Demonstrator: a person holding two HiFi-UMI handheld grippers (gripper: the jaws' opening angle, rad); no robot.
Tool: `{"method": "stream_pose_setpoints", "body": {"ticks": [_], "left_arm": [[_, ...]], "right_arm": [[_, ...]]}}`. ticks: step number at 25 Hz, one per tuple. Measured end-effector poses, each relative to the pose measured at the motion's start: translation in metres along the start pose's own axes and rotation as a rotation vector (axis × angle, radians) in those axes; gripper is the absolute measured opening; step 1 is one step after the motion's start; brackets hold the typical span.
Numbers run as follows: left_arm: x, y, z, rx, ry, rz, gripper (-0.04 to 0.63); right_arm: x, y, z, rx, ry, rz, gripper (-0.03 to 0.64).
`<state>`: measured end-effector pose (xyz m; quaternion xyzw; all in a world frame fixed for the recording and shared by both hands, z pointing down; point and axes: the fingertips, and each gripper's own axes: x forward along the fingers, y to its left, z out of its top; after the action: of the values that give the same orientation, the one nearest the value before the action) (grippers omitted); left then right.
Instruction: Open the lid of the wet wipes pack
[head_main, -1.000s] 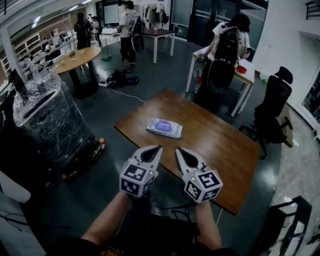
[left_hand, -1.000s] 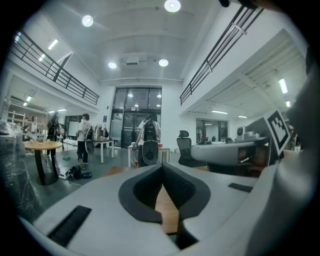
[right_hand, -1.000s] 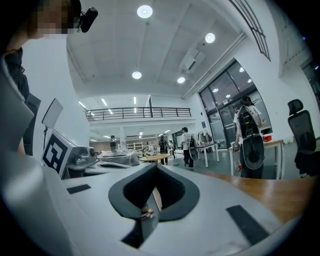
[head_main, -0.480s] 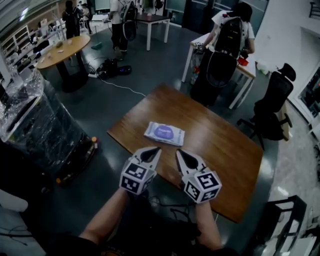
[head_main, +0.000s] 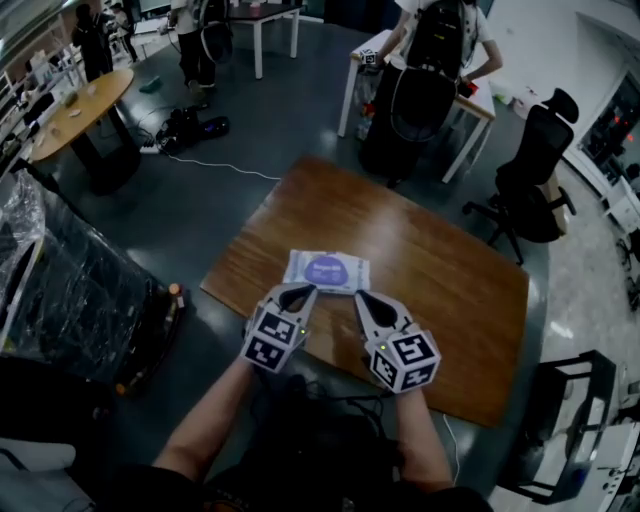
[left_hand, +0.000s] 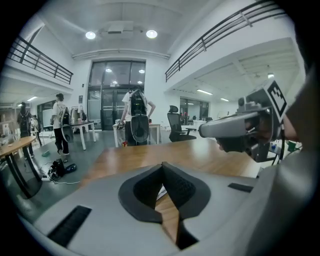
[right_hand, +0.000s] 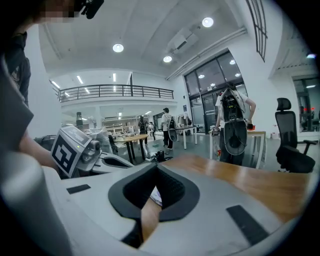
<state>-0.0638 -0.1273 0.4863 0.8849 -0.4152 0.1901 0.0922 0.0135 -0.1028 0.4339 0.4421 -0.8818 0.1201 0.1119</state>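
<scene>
A white wet wipes pack (head_main: 327, 271) with a purple oval lid lies flat near the front-left edge of the brown wooden table (head_main: 440, 270). My left gripper (head_main: 301, 290) hangs just short of the pack's near-left side, jaws shut and empty. My right gripper (head_main: 361, 297) is beside it near the pack's near-right corner, also shut and empty. In the left gripper view the shut jaws (left_hand: 162, 166) hide most of the pack; a white sliver of the pack (left_hand: 161, 192) shows between them. The right gripper view shows the same past its shut jaws (right_hand: 156, 168).
A person with a black backpack (head_main: 432, 60) stands at a white desk beyond the table. A black office chair (head_main: 535, 170) is at the right. A round wooden table (head_main: 70, 110) and a plastic-wrapped pallet (head_main: 60, 290) are at the left. Cables lie on the floor.
Both grippers have moved forward and down toward the pack, staying shut. The pack now lies just beyond their tips instead of well ahead.
</scene>
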Motion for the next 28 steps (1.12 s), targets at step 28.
{"method": "stream_pose_setpoints", "body": {"ticks": [28], "left_arm": [[0.100,0.018,-0.069,0.234,0.250,-0.217,0.143]], "right_arm": [[0.104,-0.078,-0.134,-0.185,0.408,0.065,0.115]]}}
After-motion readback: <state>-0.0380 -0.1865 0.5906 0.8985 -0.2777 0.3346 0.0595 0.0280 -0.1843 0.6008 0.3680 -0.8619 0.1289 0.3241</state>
